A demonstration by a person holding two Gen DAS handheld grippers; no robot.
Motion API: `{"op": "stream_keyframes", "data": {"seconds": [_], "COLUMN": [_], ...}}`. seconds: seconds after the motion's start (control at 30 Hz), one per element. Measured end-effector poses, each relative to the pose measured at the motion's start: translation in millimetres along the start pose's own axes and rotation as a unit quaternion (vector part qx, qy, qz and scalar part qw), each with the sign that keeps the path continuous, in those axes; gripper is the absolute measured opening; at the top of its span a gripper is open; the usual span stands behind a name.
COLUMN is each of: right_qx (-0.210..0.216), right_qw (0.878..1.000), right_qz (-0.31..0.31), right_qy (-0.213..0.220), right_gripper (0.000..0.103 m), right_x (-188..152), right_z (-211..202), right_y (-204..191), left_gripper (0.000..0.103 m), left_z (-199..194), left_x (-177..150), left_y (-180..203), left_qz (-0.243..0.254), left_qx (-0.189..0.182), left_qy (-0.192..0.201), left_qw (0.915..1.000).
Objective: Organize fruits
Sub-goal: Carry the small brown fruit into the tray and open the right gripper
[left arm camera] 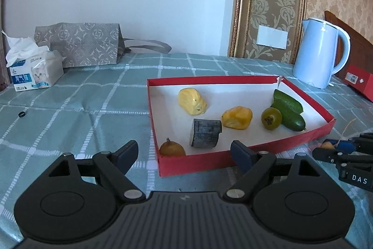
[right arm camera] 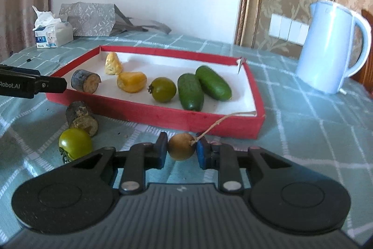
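Red cardboard tray (left arm camera: 244,155) walls are being straddled by the wide-open, empty left gripper (left arm camera: 184,153); a brown fruit (left arm camera: 172,148) is being shown in its near corner. In the right view, a stemmed brown longan (right arm camera: 181,149) is being pinched by the closed right gripper (right arm camera: 181,151) before the tray's front edge, with a green tomato (right arm camera: 75,143) and dark cane stub (right arm camera: 81,119) lying on open cloth.

Left gripper (left arm camera: 184,152): jaws wide apart, nothing between the pads, tilted down over the table's near edge.
Right gripper (right arm camera: 181,149): jaws closed on a small brown fruit (right arm camera: 181,149) (stem trailing), just above the table.
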State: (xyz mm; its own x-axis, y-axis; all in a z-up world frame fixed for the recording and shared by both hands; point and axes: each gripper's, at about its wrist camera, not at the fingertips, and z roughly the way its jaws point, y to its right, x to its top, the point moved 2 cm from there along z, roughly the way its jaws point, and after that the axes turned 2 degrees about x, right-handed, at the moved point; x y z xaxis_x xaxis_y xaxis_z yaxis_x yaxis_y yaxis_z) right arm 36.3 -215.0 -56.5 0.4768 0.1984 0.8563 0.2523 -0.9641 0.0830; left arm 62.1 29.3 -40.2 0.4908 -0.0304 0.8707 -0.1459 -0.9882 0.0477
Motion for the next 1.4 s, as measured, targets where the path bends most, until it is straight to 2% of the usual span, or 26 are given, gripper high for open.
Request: {"op": "stream_keyframes", "data": {"seconds": [0.17, 0.27, 0.53, 0.63, 0.7, 0.73, 0.87, 0.93, 0.97, 1.0, 1.07, 1.2, 1.4], "right_qx": [-0.018, -0.04, -0.077, -0.058, -0.062, -0.065, -0.072, -0.091, -0.099, -0.107, -0.115, -0.104, -0.079], "right_qw": [0.999, 0.998, 0.996, 0.996, 0.994, 0.994, 0.994, 0.993, 0.992, 0.991, 0.988, 0.986, 0.991], "right_qz": [-0.006, 0.001, 0.037, 0.069, 0.086, 0.082, 0.076, 0.064, 0.059, 0.06, 0.077, 0.079, 0.078], "right_qy": [0.041, 0.047, 0.015, -0.002, 0.006, 0.007, 0.026, 0.036, 0.042, 0.05, 0.069, 0.102, 0.08], "right_gripper": [0.024, 0.024, 0.024, 0.024, 0.038, 0.05, 0.051, 0.055, 0.066, 0.083, 0.092, 0.095, 0.096], "right_x": [10.6, 23.6, 51.9, 53.5, 51.0, 50.0, 46.2, 43.7, 42.2, 41.3, 40.2, 39.1, 25.2], "right_z": [-12.0, -5.1, 46.4, 61.8, 61.6, 60.7, 50.9, 43.6, 38.7, 33.8, 19.5, -5.0, -14.5], "right_y": [2.3, 11.7, 44.0, 55.1, 60.7, 61.1, 58.1, 54.5, 52.2, 51.2, 51.5, 49.0, 43.0], "left_gripper": [0.087, 0.087, 0.087, 0.087, 0.087, 0.087, 0.087, 0.087, 0.087, 0.087, 0.087, 0.087, 0.088], "left_z": [1.4, 2.3, 5.0, 6.5, 7.2, 7.3, 8.4, 9.5, 9.1, 8.6, 8.2, 7.3, 1.1], "left_x": [-1.9, -3.4, -5.8, -6.5, -6.8, -6.9, -7.4, -7.7, -8.0, -8.1, -7.9, -6.9, -7.5], "left_y": [-0.7, 1.1, 8.1, 10.0, 10.6, 10.6, 10.4, 10.3, 10.5, 10.3, 9.9, 8.2, 10.5], "left_qz": [0.0, 0.001, 0.021, 0.027, 0.03, 0.031, 0.03, 0.031, 0.032, 0.032, 0.03, 0.024, 0.029], "left_qx": [-0.009, -0.019, -0.024, -0.025, -0.024, -0.023, -0.022, -0.022, -0.022, -0.022, -0.021, -0.024, -0.034], "left_qy": [-0.012, -0.019, -0.025, -0.029, -0.03, -0.03, -0.034, -0.034, -0.034, -0.033, -0.031, -0.028, -0.014], "left_qw": [0.9999, 0.9996, 0.9992, 0.9989, 0.9988, 0.9988, 0.9987, 0.9987, 0.9987, 0.9987, 0.9989, 0.9991, 0.9989]}}
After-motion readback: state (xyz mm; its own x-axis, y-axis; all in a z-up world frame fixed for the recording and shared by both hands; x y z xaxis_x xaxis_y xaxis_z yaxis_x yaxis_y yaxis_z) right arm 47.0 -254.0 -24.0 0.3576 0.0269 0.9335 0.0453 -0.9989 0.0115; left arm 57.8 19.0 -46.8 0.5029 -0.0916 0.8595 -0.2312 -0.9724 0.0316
